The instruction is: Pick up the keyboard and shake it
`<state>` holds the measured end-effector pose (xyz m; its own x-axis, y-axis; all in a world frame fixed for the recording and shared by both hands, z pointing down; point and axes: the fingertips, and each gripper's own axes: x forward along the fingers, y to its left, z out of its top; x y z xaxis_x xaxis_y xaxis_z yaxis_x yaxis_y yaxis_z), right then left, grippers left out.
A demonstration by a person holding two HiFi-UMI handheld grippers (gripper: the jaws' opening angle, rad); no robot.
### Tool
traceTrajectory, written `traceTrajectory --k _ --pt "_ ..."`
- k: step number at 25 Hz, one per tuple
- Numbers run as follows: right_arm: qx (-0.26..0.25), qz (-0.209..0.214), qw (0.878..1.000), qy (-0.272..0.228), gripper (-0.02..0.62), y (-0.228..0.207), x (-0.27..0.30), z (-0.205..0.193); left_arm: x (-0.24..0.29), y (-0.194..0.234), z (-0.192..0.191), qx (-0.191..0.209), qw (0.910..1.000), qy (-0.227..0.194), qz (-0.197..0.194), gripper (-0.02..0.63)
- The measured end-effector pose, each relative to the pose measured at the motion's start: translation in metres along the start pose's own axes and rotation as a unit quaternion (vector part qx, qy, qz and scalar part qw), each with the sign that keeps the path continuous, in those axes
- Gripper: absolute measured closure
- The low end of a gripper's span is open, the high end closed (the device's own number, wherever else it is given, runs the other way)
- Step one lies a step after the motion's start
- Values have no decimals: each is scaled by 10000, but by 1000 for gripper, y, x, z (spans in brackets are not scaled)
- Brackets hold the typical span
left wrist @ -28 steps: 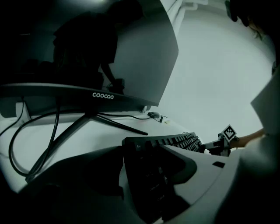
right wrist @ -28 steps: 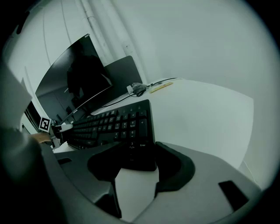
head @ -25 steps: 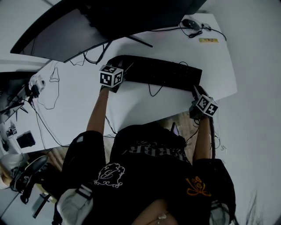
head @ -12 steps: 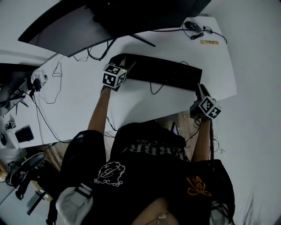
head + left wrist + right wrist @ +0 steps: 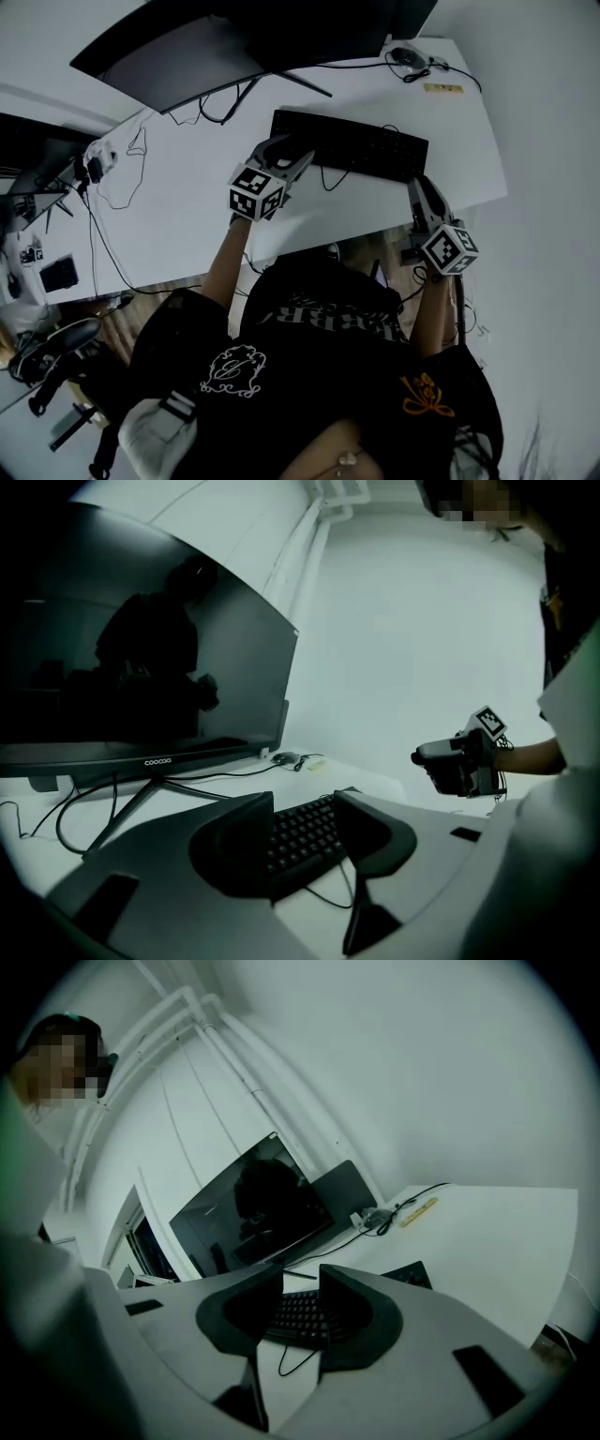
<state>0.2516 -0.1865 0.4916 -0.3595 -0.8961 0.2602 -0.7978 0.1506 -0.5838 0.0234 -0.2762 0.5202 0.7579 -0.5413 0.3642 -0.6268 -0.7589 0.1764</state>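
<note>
keyboard [image 5: 361, 148]: black, flat, long. lies on the white desk [image 5: 309, 220] before a curved dark monitor [image 5: 216, 37], with a thin cable looping off its near edge.
left gripper [image 5: 287, 156]: held over the keyboard's left end, tilted slightly downward. grey jaws apart, just been closing, nothing between the pads.
right gripper [image 5: 419, 192]: at the keyboard's right end. jaws closer together, just been closing, gap empty.
</note>
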Motion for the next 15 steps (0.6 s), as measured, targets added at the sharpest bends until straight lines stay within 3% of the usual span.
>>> traceTrajectory --k 6,15 --pt "-226 332 9992 57 466 29 -45 -18 -28 -82 4 -33 9996 -213 -181 397" --pt "-288 527 9969 515 465 38 -86 -66 -67 -154 -31 -66 9998 107 -137 408"
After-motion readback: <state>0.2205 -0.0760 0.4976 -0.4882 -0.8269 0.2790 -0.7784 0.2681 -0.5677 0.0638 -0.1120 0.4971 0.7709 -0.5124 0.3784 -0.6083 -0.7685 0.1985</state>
